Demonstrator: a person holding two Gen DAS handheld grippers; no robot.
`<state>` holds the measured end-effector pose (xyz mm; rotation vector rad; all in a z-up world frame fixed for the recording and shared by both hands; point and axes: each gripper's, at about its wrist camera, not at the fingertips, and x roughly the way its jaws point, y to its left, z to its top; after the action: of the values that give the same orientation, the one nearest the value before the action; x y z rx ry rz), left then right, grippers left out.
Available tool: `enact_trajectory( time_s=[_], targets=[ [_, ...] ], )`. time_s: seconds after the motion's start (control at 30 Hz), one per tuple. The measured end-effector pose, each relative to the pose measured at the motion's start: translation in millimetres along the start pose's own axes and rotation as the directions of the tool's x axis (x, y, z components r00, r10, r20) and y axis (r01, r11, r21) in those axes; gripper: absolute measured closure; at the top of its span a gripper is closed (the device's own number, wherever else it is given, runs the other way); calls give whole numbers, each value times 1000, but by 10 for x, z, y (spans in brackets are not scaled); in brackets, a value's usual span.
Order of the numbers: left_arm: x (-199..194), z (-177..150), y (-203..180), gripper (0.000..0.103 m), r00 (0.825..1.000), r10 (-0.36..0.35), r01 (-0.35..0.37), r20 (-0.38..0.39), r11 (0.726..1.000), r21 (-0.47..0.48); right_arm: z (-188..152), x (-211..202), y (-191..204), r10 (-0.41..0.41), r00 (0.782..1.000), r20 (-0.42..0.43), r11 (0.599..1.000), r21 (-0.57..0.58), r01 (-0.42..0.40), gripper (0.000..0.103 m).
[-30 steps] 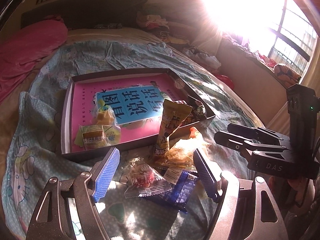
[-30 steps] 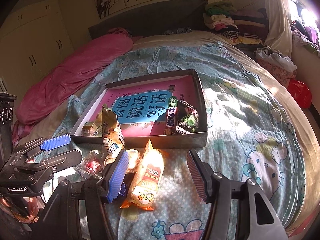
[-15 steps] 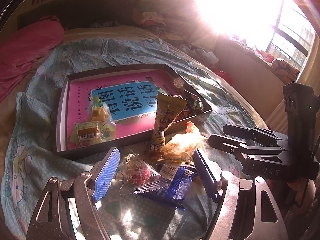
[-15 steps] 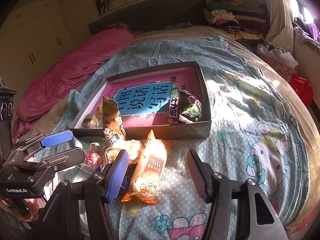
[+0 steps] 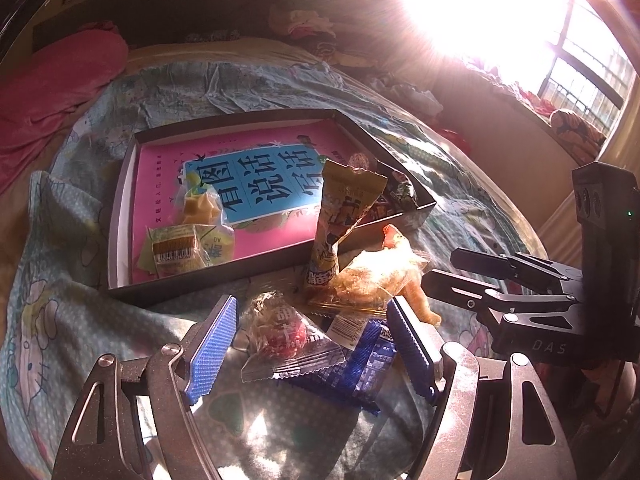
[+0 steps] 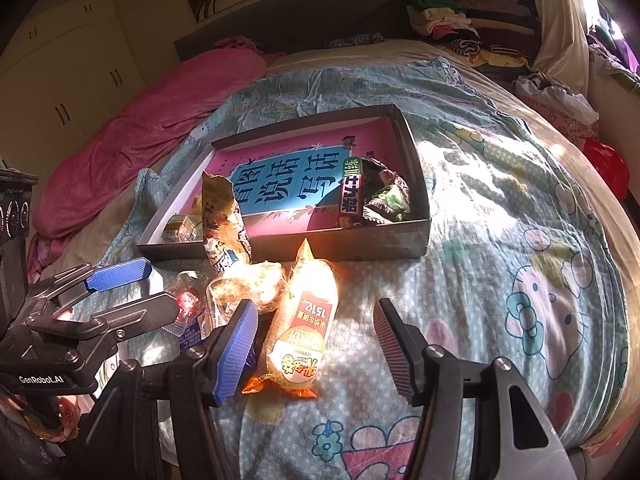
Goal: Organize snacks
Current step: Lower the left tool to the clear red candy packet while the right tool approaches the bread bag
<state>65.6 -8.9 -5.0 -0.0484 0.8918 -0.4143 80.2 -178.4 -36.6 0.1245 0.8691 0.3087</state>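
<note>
A shallow dark box (image 5: 240, 276) (image 6: 320, 248) lies on the bed with a pink and blue book as its floor. It holds yellow packets (image 5: 180, 248) at the left and a dark chocolate bar (image 6: 350, 196) with crumpled wrappers (image 6: 388, 200) at the right. A tall yellow packet (image 5: 340, 216) (image 6: 222, 216) leans on the front wall. My left gripper (image 5: 312, 308) (image 6: 160, 286) is open over a clear-wrapped red candy (image 5: 280, 332) and a blue packet (image 5: 360, 364). My right gripper (image 6: 316, 308) (image 5: 442, 266) is open around an orange-ended sausage packet (image 6: 304, 328), with its pads apart from it.
A clear bag of golden snack (image 5: 376, 276) (image 6: 248, 284) lies in front of the box. The cartoon-print sheet (image 6: 520, 280) is bare to the right. A pink quilt (image 6: 140, 140) lies at the left, piled clothes (image 6: 448, 20) at the headboard, and a bright window (image 5: 560, 72) at the right.
</note>
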Motion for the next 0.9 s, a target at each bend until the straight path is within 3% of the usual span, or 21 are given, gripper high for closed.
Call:
enact_trajectory(
  time_s=[0.53,0.8,0.9],
  targets=[
    [176,-38,190,26,997,43,-47,-59,996,-77,-59,235,-58,22,998,-56,999,38,-20,43],
    [268,-56,289,26,995,36,-48,-90,990,-133,-95,404,-103,76,994,-84,995,73,-70,43],
    [311,-62,314,26,995,25,-40,-101,988,-150,-94,402,-105,98,992,-76,993,67,-93,51]
  ],
)
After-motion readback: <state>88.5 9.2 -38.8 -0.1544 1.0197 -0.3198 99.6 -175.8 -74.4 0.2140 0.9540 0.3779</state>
